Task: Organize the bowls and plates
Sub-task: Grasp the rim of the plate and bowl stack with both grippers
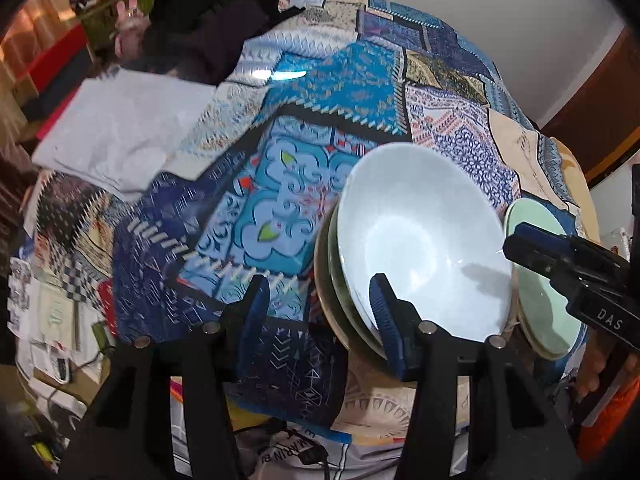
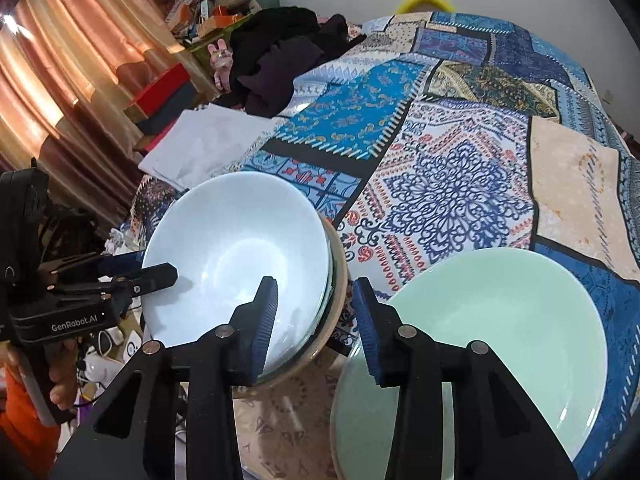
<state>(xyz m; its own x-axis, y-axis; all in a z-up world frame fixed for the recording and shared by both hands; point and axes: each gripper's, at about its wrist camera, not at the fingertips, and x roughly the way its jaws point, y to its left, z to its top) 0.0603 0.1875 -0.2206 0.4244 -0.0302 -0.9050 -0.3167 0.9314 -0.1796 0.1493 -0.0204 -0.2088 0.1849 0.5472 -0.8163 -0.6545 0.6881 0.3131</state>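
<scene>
— So where do the bowls sit now?

— The pale blue bowl (image 2: 236,256) is nested on top of a stack, a green-rimmed dish and a tan one under it, near the front edge of the bed's patchwork cover (image 2: 452,184). The green plate (image 2: 500,332) lies just to its right, apart from the stack.

— And the tools?

— Both are part open and hold nothing. The left tool (image 1: 318,308) straddles the stack's left rim without pressing it; the right tool (image 2: 314,320) hangs over the gap between stack and plate, one finger over each.

— Why hold there?

— Likely the bowl is freshly released, like with like, plates kept separate.
</scene>
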